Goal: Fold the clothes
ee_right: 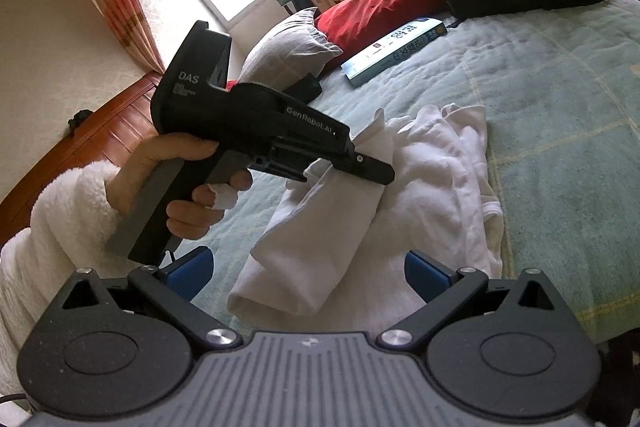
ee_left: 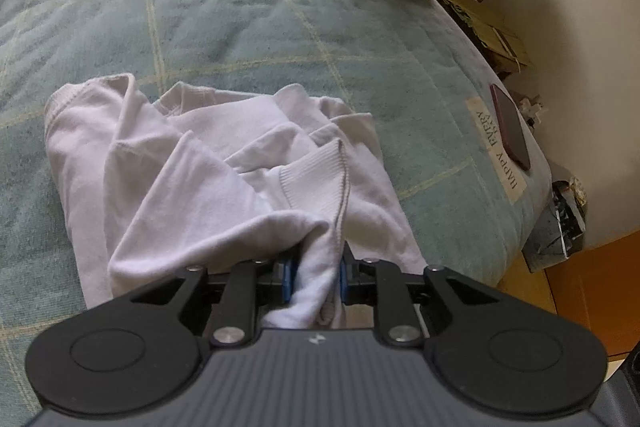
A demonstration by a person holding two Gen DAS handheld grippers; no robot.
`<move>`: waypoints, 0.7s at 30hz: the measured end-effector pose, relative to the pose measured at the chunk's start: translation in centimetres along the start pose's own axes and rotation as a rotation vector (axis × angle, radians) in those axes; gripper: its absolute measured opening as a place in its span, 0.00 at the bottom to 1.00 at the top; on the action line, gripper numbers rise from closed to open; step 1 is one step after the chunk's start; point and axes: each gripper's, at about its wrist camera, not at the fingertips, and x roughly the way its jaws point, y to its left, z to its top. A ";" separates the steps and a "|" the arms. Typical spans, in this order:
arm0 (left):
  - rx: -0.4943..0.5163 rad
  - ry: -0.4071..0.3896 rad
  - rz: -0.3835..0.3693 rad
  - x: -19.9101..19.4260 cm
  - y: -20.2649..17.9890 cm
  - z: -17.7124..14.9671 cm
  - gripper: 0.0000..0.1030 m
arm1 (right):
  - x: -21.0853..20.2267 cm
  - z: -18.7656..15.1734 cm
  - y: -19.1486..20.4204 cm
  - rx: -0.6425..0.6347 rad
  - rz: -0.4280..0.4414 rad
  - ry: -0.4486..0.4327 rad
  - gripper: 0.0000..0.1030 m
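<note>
On a green quilted bed (ee_left: pixel 248 27), the left gripper (ee_left: pixel 316 279) has its jaws clamped on a crumpled white cotton sweatshirt (ee_left: pixel 208 155); the right gripper (ee_right: pixel 308 275), jaws apart, hovers beside the sleeve's near end, which runs away from it.

Left view looks steeply down, close; right view (shallower, perhaps farther) shares the white garment (ee_left: pixel 224 163).

A crumpled white sweatshirt (ee_left: pixel 208 163) lies bunched on the green blanket (ee_left: pixel 248 27), one fold lifted.
</note>
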 end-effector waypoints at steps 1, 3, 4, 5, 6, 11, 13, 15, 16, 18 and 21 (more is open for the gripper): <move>-0.005 -0.007 -0.009 -0.1 0.0 0.1 0.18 | 0.0 0.0 0.1 0.000 0.001 0.000 1.00; -0.024 -0.017 -0.031 -0.1 0.0 0.2 0.18 | -0.1 -0.1 0.2 -0.002 0.003 0.002 1.00; -0.029 -0.021 -0.035 0.0 -0.2 0.3 0.18 | 0.0 -0.1 0.2 -0.002 0.004 0.004 1.00; -0.034 -0.025 -0.039 0.1 -0.3 0.4 0.20 | 0.0 -0.2 0.3 -0.002 0.003 0.006 1.00; -0.037 -0.022 -0.039 0.3 -0.4 0.5 0.22 | 0.0 -0.2 0.3 -0.002 0.002 0.007 1.00; -0.055 -0.011 -0.078 0.9 -0.6 0.3 0.43 | -0.2 -0.4 0.4 0.001 -0.001 0.007 1.00; -0.057 -0.010 -0.095 0.5 -0.7 0.2 0.46 | -0.3 -0.4 0.2 0.007 -0.004 0.005 1.00; -0.033 -0.011 -0.103 -0.2 -1.1 0.1 0.53 | -0.2 -0.4 0.0 0.015 -0.006 0.005 1.00; -0.022 -0.016 -0.106 -0.6 -1.3 0.0 0.56 | -0.2 -0.4 0.0 0.018 -0.006 0.006 1.00; -0.003 -0.031 -0.112 -1.6 -1.4 -0.2 0.59 | -0.1 -0.4 -0.1 0.019 -0.003 0.008 1.00; 0.026 -0.055 -0.124 -3.2 -1.5 -0.5 0.63 | 0.0 -0.4 0.0 0.020 0.000 0.011 1.00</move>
